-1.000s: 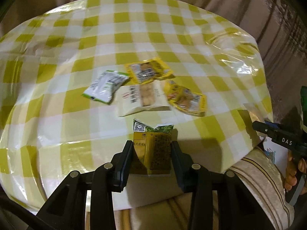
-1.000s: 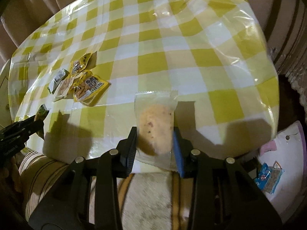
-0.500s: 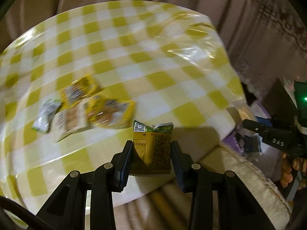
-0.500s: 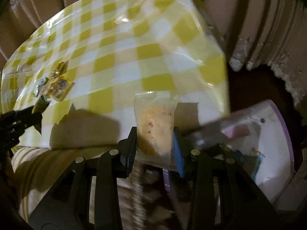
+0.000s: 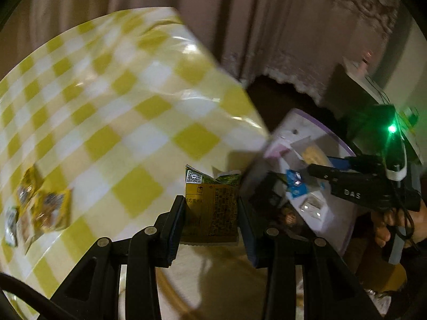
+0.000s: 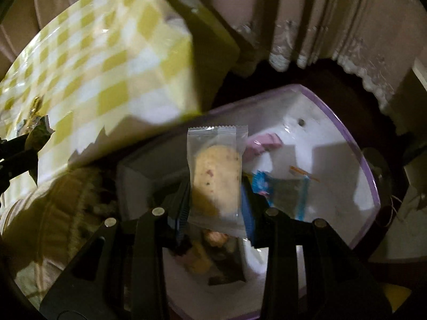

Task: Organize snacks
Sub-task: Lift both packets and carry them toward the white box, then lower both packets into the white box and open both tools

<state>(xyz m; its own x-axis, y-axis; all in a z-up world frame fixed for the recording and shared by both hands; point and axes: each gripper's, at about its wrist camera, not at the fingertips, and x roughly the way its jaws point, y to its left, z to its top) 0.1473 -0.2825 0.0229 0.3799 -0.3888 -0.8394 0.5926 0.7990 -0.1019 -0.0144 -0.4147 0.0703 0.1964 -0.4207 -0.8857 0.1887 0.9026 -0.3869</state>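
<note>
My left gripper (image 5: 211, 208) is shut on a yellow snack packet (image 5: 210, 210) with a green torn top, held over the table's right edge. My right gripper (image 6: 216, 200) is shut on a clear packet with a round biscuit (image 6: 216, 178), hanging above a white bin with a purple rim (image 6: 328, 144). The bin holds several snack packets, among them a blue one (image 6: 263, 184). In the left wrist view the same bin (image 5: 315, 133) lies to the right, with the right gripper (image 5: 320, 170) and a hand (image 5: 392, 221) over it.
The table wears a yellow and white checked cloth (image 5: 128, 112). Several snack packets (image 5: 45, 208) lie on it at the far left. Beige curtains (image 5: 267, 26) hang behind. A striped cushion (image 6: 61, 200) sits below the table edge, left of the bin.
Both grippers have swung to the right, off the table toward the white bin, each keeping its packet. The packets left on the cloth have slid to the left edge of the views.
</note>
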